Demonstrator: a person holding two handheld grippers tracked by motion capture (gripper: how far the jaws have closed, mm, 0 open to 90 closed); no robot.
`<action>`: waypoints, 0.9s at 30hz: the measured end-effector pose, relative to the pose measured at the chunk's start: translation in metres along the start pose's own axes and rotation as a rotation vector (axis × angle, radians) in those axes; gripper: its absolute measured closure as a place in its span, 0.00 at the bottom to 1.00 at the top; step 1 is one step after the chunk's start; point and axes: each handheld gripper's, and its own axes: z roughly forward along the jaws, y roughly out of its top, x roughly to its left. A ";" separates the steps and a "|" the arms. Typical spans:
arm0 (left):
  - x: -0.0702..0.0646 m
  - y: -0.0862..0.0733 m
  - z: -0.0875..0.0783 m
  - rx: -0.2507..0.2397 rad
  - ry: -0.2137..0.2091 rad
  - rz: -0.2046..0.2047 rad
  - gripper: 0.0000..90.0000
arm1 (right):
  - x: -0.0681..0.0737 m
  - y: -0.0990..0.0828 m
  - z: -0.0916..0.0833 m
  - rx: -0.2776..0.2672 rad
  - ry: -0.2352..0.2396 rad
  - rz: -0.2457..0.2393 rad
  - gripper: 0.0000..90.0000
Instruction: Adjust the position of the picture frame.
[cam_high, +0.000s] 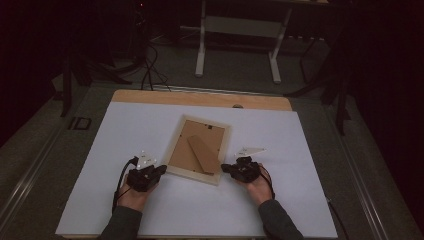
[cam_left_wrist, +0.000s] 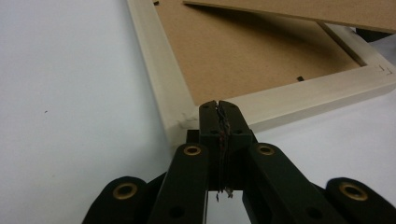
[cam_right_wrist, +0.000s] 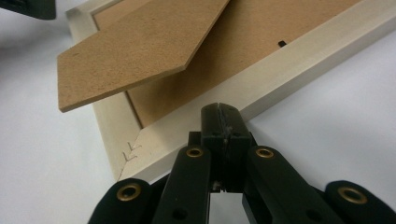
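A pale wooden picture frame (cam_high: 173, 144) lies face down on the white table sheet (cam_high: 125, 135), its brown backing board up and its brown easel stand (cam_high: 204, 154) folded out. My left gripper (cam_high: 161, 170) is shut, its tips at the frame's near left corner (cam_left_wrist: 180, 122). My right gripper (cam_high: 225, 167) is shut too, its tips against the frame's near right side (cam_right_wrist: 261, 84). In the left gripper view the closed jaws meet at the frame's edge (cam_left_wrist: 280, 100). The stand (cam_right_wrist: 135, 46) juts over the frame in the right gripper view.
The white sheet covers a wooden tabletop (cam_high: 200, 97). Beyond the table stand white desk legs (cam_high: 201, 45) and dark cables (cam_high: 150, 70) on a grey floor. Two hands and dark sleeves enter from the bottom edge.
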 end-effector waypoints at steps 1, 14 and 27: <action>0.000 0.000 0.000 -0.001 0.002 -0.002 1.00 | 0.001 0.001 0.001 0.001 0.005 -0.003 1.00; 0.009 -0.004 0.005 0.031 0.039 -0.021 1.00 | 0.019 0.012 0.023 -0.001 0.048 -0.047 1.00; 0.007 -0.007 0.010 0.045 0.095 -0.016 1.00 | -0.005 0.037 0.024 -0.035 -0.018 -0.017 1.00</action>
